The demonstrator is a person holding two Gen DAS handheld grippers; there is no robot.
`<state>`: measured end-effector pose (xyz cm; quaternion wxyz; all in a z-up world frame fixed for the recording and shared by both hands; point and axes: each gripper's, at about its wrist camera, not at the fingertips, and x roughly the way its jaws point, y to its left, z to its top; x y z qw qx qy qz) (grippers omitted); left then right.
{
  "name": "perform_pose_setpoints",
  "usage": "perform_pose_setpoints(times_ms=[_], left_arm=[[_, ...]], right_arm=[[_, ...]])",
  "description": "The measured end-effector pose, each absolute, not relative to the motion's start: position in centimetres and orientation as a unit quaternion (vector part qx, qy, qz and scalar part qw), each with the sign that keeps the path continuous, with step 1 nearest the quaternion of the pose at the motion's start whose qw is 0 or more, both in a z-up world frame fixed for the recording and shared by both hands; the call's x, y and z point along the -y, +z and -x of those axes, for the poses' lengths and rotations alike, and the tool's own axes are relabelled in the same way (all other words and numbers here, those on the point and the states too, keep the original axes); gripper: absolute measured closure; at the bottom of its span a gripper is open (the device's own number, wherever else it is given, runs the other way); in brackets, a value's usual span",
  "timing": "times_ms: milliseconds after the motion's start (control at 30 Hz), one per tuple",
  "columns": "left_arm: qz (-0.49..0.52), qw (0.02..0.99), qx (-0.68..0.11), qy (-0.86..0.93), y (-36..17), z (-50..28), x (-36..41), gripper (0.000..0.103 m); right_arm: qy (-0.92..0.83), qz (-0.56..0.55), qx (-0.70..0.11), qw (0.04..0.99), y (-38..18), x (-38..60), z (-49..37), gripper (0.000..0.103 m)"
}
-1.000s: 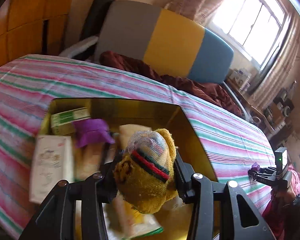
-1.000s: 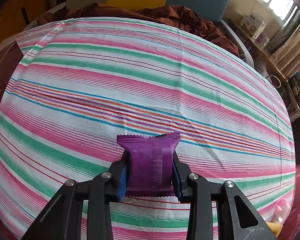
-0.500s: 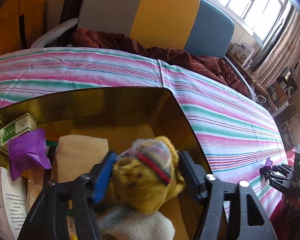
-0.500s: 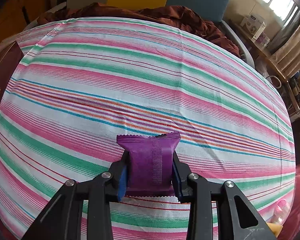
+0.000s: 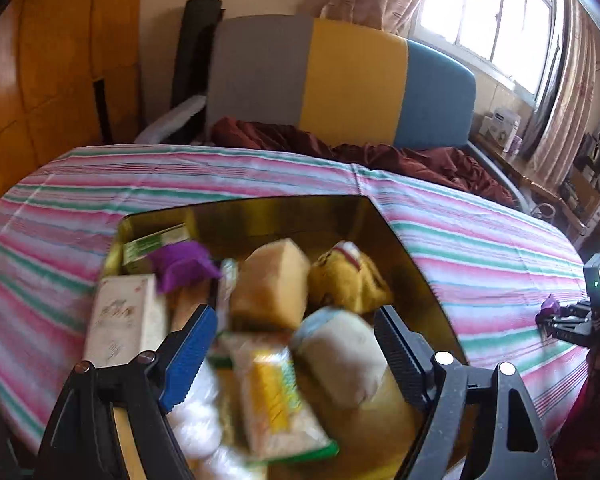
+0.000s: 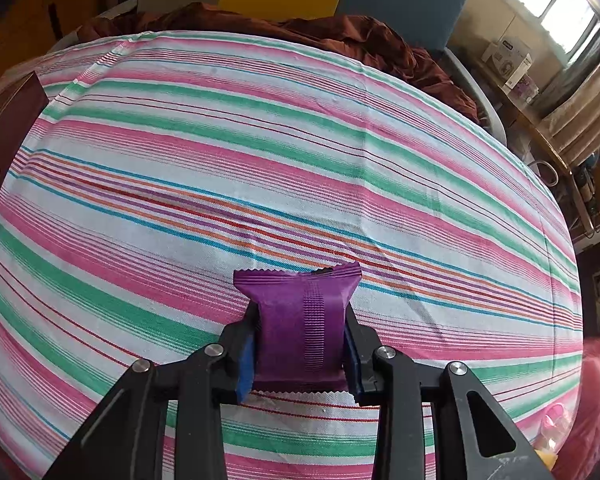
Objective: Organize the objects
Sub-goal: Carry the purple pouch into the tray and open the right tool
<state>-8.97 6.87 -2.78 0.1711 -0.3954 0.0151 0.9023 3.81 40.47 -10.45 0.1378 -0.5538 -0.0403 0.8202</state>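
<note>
Your left gripper [image 5: 296, 344] hangs over the gold-lined open box [image 5: 416, 272] on the pink, green and white striped cloth [image 5: 480, 248], its jaws opening wide with nothing pressed between the pads. Beyond them the yellow knitted plush toy with a red-striped cap [image 5: 348, 276] lies inside the box, beside a tan sponge block [image 5: 274, 284] and a purple snack packet [image 5: 182, 266]. Your right gripper [image 6: 300, 344] is clamped on a second purple foil packet [image 6: 300, 320], held just above the cloth.
</note>
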Motion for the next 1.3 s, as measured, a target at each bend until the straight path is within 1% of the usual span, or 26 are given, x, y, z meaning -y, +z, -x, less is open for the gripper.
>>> perform_pose_setpoints(times_ms=[100,233,400,633,800,1000,1133,1300], left_arm=[[0.395,0.152,-0.015,0.906,-2.7,7.4,-5.2,0.021],[0.385,0.135,-0.022,0.913,-2.3,5.9,-3.6,0.021],[0.368,0.123,-0.024,0.921,-1.5,4.7,-2.1,0.021],[0.359,0.117,-0.017,0.926,-1.0,4.0,-1.0,0.021],[0.363,0.109,-0.015,0.925,-1.2,3.5,-0.2,0.021],[0.368,0.089,-0.003,0.926,-1.7,3.4,1.4,0.021],[0.368,0.077,0.003,0.927,-1.9,3.3,2.3,0.021],[0.366,0.080,-0.003,0.927,-2.2,3.1,2.1,0.021]], right_arm=[[0.818,0.554,0.055,0.146,-10.4,-40.1,-3.7,0.068],[0.814,0.557,0.056,0.156,-10.0,-39.7,-3.5,0.069],[0.831,0.534,0.047,0.146,-7.4,-37.7,-2.7,0.069],[0.877,0.478,0.032,0.045,-2.1,-29.0,-1.7,0.069],[0.895,0.444,0.014,-0.046,-0.8,-20.6,-1.3,0.069],[0.889,0.441,0.002,-0.120,-2.5,-12.4,-0.7,0.069],[0.875,0.463,-0.002,-0.142,-4.7,-9.5,-0.3,0.069],[0.855,0.494,0.003,-0.161,-7.6,-7.7,-0.2,0.064]])
